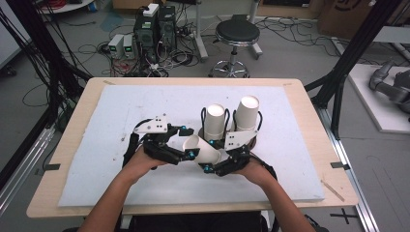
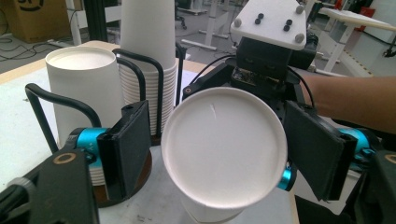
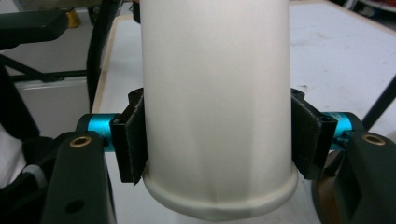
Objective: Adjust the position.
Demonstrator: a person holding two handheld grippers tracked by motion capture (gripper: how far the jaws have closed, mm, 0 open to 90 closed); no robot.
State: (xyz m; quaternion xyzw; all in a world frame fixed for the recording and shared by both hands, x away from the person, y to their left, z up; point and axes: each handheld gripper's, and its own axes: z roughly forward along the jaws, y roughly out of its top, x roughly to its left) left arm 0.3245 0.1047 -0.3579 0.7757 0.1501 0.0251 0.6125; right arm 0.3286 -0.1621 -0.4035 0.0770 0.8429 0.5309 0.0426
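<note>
High view: right gripper (image 1: 211,155) jaws clamp a paper cup (image 1: 202,149) — left gripper (image 1: 186,142) jaws open, cup stacks (image 1: 215,122) behind.

no text, label, brand or number can be read in these pictures. a cardboard box (image 2: 28,16) in the left gripper view carries some dark print, but it is cut off and too unclear to read. the paper cups (image 1: 246,113) are plain white.

White paper cup (image 1: 203,149), tipped sideways above the mat, just before two upside-down cup stacks (image 1: 231,117).
</note>
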